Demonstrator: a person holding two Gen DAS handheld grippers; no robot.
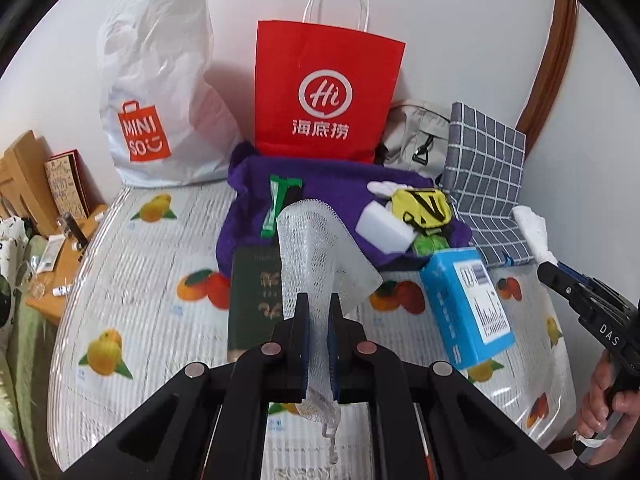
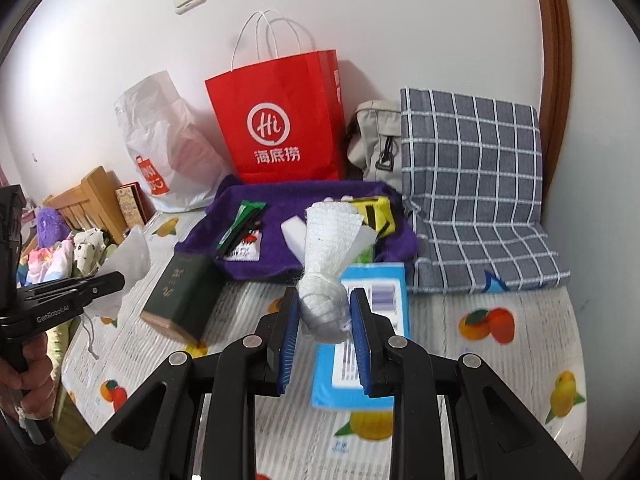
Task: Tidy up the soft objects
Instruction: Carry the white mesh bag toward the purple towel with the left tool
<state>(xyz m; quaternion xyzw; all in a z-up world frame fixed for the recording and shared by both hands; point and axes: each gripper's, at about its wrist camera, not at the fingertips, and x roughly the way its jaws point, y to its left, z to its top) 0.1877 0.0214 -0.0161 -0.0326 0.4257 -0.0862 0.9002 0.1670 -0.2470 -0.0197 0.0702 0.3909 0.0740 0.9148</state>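
My left gripper (image 1: pixel 319 314) is shut on a white mesh sleeve (image 1: pixel 316 248) that stands up from its pads, with a drawstring hanging below. It hovers over the fruit-print table cover (image 1: pixel 132 280). My right gripper (image 2: pixel 324 312) is shut on a rolled white mesh bundle (image 2: pixel 326 256), held above a blue box (image 2: pixel 360 364). In the left wrist view the right gripper (image 1: pixel 546 270) shows at the right edge with the white bundle (image 1: pixel 532 230). In the right wrist view the left gripper (image 2: pixel 118 280) shows at the left with its mesh sleeve (image 2: pixel 128 260).
A purple towel (image 1: pixel 320 184) holds a green packet (image 1: pixel 280 204), a white block (image 1: pixel 384 228) and a yellow pouch (image 1: pixel 424 204). A dark green booklet (image 1: pixel 252 300) lies beside it. Behind stand a red paper bag (image 1: pixel 324 88), a white plastic bag (image 1: pixel 160 92), a grey bag (image 2: pixel 376 140) and a checked cushion (image 2: pixel 472 184).
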